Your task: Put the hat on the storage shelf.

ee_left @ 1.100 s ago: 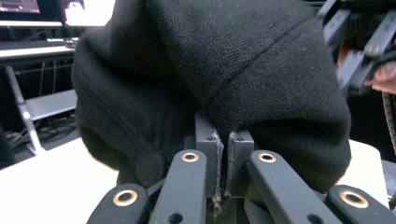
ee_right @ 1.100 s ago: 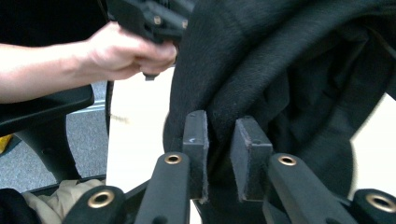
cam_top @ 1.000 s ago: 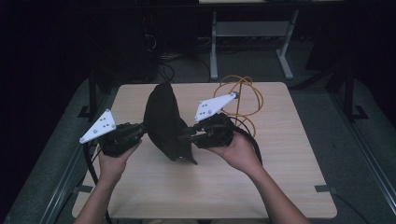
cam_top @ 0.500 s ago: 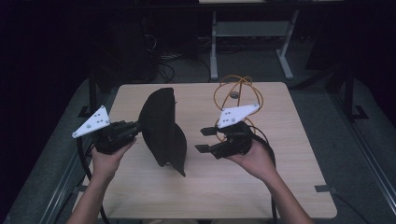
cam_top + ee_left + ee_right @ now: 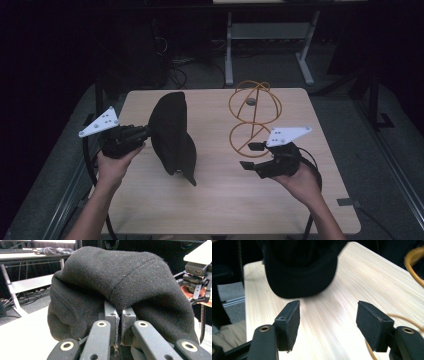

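left claw (image 5: 146,132) clamps the black cap's (image 5: 171,135) fabric, centre-left on the counter (image 5: 215,200); right claw (image 5: 252,156), empty, has just been opening. next, i'd guess, regrasp the brim.

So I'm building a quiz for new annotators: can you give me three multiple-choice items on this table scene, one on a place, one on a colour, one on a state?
1. Where does the orange wire stand sit on the table?
A. At the far side, beyond the right gripper
B. Under the cap
C. At the near left corner

2. What colour is the cap?
A. Orange
B. White
C. Black

3. How does the left gripper stand?
A. Open above the table
B. Shut on the cap's fabric
C. Shut on the wire stand

Answers: 1 A, the high view shows it beyond the right gripper; 2 C, its fabric is black in all views; 3 B, the left gripper view shows cloth pinched between the pads.
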`<state>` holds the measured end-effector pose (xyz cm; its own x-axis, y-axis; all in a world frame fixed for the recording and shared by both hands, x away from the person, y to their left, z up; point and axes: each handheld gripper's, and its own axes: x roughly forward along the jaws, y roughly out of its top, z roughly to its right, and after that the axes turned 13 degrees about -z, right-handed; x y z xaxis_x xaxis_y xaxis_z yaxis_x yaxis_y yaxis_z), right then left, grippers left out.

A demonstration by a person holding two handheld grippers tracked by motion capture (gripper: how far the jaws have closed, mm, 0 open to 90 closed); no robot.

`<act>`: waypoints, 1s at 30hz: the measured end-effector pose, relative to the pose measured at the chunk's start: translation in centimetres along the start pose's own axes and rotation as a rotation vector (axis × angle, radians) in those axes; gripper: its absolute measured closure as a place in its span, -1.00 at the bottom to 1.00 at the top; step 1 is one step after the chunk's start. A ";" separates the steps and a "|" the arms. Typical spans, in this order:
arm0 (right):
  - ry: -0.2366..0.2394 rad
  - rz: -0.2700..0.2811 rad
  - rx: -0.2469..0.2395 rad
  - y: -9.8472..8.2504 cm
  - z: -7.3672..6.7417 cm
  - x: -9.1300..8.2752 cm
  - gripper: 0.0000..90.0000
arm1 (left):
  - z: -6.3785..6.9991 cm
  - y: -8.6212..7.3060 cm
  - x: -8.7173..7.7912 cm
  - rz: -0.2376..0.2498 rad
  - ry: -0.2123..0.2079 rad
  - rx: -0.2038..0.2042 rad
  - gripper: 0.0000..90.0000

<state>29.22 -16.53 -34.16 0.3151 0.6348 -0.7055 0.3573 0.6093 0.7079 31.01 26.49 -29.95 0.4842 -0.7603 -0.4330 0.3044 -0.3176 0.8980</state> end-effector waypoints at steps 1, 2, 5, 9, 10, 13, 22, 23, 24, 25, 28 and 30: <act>-0.003 0.000 0.004 -0.3 0.1 -0.1 -0.23 | -0.1 0.2 0.0 -0.004 0.003 0.003 0.93; -0.009 -0.003 0.015 -0.8 0.2 -0.2 -0.23 | -0.1 0.5 0.0 -0.012 0.006 0.007 0.93; -0.028 -0.006 0.044 -2.5 0.7 -0.4 -0.24 | -0.4 1.2 0.1 -0.015 0.002 0.006 0.93; -0.049 -0.011 0.084 -4.5 1.4 -0.6 -0.26 | -0.7 2.2 0.4 -0.021 -0.002 0.009 0.93; -0.052 -0.008 0.093 -5.0 1.5 -0.7 -0.26 | -0.8 2.5 0.5 -0.025 -0.004 0.012 0.93; -0.075 -0.006 0.122 -6.5 2.0 -0.9 -0.27 | -1.1 3.3 0.9 -0.025 -0.018 0.008 0.93; -0.109 -0.006 0.197 -10.1 2.9 -1.6 -0.29 | -1.9 5.5 2.3 -0.031 -0.047 0.005 0.93; -0.112 -0.006 0.202 -10.4 3.0 -1.6 -0.29 | -1.9 5.7 2.4 -0.032 -0.051 0.004 0.93; -0.112 -0.011 0.208 -10.7 3.1 -1.7 -0.30 | -2.0 6.0 2.6 -0.033 -0.052 0.003 0.93; -0.112 -0.012 0.213 -10.9 3.2 -1.7 -0.30 | -2.1 6.2 2.8 -0.035 -0.053 0.005 0.93; -0.109 -0.012 0.223 -11.3 3.4 -1.8 -0.32 | -2.2 7.1 3.3 -0.039 -0.058 0.005 0.93; -0.113 -0.008 0.230 -11.6 3.6 -1.8 -0.33 | -2.3 7.6 3.7 -0.042 -0.060 0.006 0.93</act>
<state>27.65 -26.47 -41.18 0.4032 0.5654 -0.7196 0.5464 0.4821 0.6849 36.98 22.57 -24.93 0.4208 -0.7786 -0.4655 0.3186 -0.3536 0.8795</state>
